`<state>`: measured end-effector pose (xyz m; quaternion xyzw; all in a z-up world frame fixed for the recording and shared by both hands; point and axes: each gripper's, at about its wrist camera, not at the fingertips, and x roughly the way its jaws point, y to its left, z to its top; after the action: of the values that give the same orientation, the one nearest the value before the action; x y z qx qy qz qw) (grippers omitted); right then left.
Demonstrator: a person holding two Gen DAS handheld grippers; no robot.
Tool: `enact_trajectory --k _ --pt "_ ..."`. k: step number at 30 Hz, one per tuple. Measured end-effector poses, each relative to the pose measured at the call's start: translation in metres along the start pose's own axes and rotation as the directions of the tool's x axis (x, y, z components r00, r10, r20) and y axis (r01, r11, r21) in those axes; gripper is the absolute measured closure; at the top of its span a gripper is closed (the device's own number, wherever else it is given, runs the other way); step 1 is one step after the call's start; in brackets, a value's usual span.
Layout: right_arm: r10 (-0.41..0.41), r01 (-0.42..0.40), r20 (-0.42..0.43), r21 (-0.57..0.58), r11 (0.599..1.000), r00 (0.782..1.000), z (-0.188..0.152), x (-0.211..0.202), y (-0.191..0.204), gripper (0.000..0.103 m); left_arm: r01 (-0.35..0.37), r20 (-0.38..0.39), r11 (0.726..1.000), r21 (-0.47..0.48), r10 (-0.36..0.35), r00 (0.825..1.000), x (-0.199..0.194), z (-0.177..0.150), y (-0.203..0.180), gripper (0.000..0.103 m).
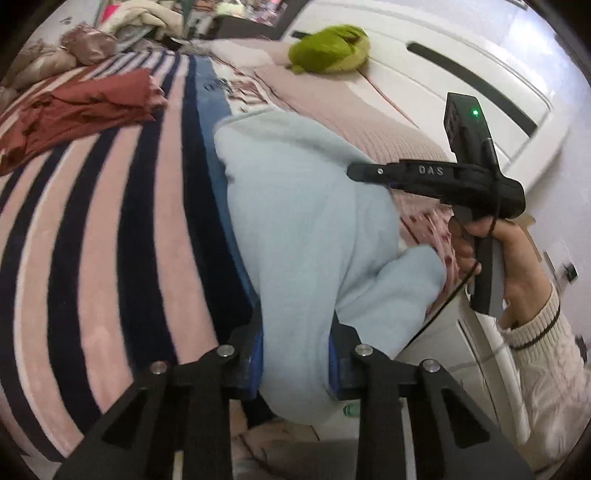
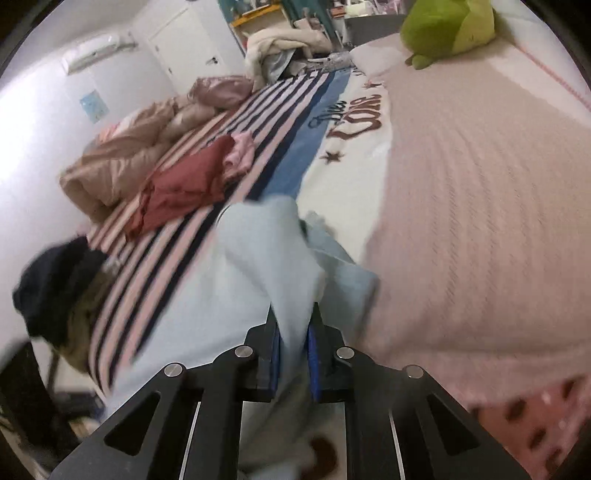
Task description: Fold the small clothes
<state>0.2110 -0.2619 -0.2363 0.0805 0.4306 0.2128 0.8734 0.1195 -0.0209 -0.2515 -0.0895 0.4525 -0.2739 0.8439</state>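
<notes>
Running lengthwise away from grippers, pale blue garment (image 1: 295, 221) along stripes

The bed spread out ahead of me, and plenty on it.

I see a striped blanket (image 2: 207, 184) in pink and navy beside a pink knitted cover (image 2: 461, 206), a green plush toy (image 2: 448, 27) sitting at the far end, a puffy tan duvet (image 2: 122, 162) heaped by the white wall (image 2: 33, 147), and a white wardrobe (image 1: 461, 62) alongside.
</notes>
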Motion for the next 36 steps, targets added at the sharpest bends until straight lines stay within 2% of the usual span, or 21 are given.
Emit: enact_trajectory --k 2,3,4,5,7,8,10,12,13,14,15,17,19,20,22,24,29,33,36 --pt "0.009 -0.009 -0.02 0.026 1.0 1.0 -0.01 0.001 -0.006 0.095 0.006 -0.024 1.0 0.005 -0.005 1.0 0.005 -0.003 0.002 0.065" --pt "0.022 -0.021 -0.018 0.042 0.999 1.0 -0.012 -0.001 -0.009 0.089 0.01 -0.031 1.0 -0.011 -0.01 0.999 0.006 -0.003 0.003 0.06" --pt "0.026 -0.025 -0.013 0.055 0.998 1.0 -0.014 -0.005 -0.011 0.078 0.023 -0.041 0.999 -0.032 -0.024 0.999 0.005 -0.004 0.004 0.046" --pt "0.028 -0.028 0.004 0.069 0.997 1.0 -0.016 -0.012 -0.015 0.073 0.038 -0.048 0.998 -0.049 -0.04 0.998 0.004 -0.004 0.004 0.031" --pt "0.063 -0.067 0.038 0.105 0.992 0.997 -0.02 -0.026 -0.023 0.053 0.066 -0.05 0.996 -0.053 -0.068 0.996 0.0 -0.008 0.005 0.019" --pt "0.098 -0.102 0.038 0.137 0.985 0.994 -0.022 -0.028 -0.028 0.048 0.08 -0.053 0.995 -0.053 -0.083 0.995 0.002 -0.009 0.006 0.019" --pt "0.213 -0.204 -0.019 0.222 0.953 0.977 -0.027 -0.019 -0.039 0.041 0.122 -0.052 0.99 -0.077 -0.126 0.991 0.009 -0.007 0.009 0.019" --pt "0.345 -0.309 -0.093 0.274 0.911 0.934 -0.029 0.004 -0.041 0.039 0.181 -0.046 0.973 -0.146 -0.19 0.981 0.022 -0.002 0.012 0.02" --pt "0.369 -0.329 -0.095 0.292 0.898 0.924 -0.029 0.013 -0.041 0.039 0.207 -0.045 0.961 -0.183 -0.218 0.975 0.029 -0.001 0.014 0.021" --pt "0.38 -0.337 -0.079 0.321 0.885 0.922 -0.027 0.023 -0.042 0.039 0.205 -0.051 0.957 -0.207 -0.22 0.974 0.037 0.0 0.015 0.034" --pt "0.386 -0.344 -0.066 0.338 0.876 0.92 -0.025 0.029 -0.042 0.039 0.175 -0.058 0.964 -0.202 -0.19 0.98 0.042 -0.001 0.011 0.042" --pt "0.373 -0.329 -0.06 0.357 0.874 0.926 -0.018 0.039 -0.038 0.045 0.128 -0.055 0.977 -0.172 -0.139 0.989 0.042 -0.002 0.004 0.06" --pt "0.339 -0.296 -0.084 0.322 0.899 0.937 -0.012 0.044 -0.028 0.077 0.125 -0.037 0.979 -0.161 -0.132 0.99 0.031 -0.002 0.002 0.067" --pt "0.344 -0.304 -0.088 0.305 0.903 0.935 -0.009 0.043 -0.023 0.079 0.112 -0.027 0.983 -0.143 -0.117 0.993 0.023 0.0 -0.001 0.068" --pt "0.35 -0.321 -0.073 0.261 0.91 0.934 -0.003 0.037 -0.006 0.084 0.062 0.004 0.994 -0.095 -0.062 0.998 0.002 0.005 -0.006 0.068" --pt "0.374 -0.356 -0.033 0.242 0.903 0.927 0.004 0.026 0.009 0.085 0.052 0.039 0.995 -0.088 -0.049 0.998 -0.019 0.011 -0.003 0.068" --pt "0.455 -0.456 0.044 0.164 0.875 0.889 0.037 0.004 0.075 0.085 0.004 0.166 0.998 -0.064 0.007 0.986 -0.106 0.031 0.008 0.068" --pt "0.528 -0.532 0.077 0.064 0.844 0.846 0.073 -0.01 0.159 0.085 -0.095 0.255 0.994 -0.053 0.105 0.961 -0.197 0.034 0.031 0.068" --pt "0.576 -0.577 0.084 -0.007 0.817 0.813 0.098 -0.013 0.228 0.086 -0.157 0.313 0.983 -0.092 0.178 0.933 -0.26 0.037 0.059 0.069"
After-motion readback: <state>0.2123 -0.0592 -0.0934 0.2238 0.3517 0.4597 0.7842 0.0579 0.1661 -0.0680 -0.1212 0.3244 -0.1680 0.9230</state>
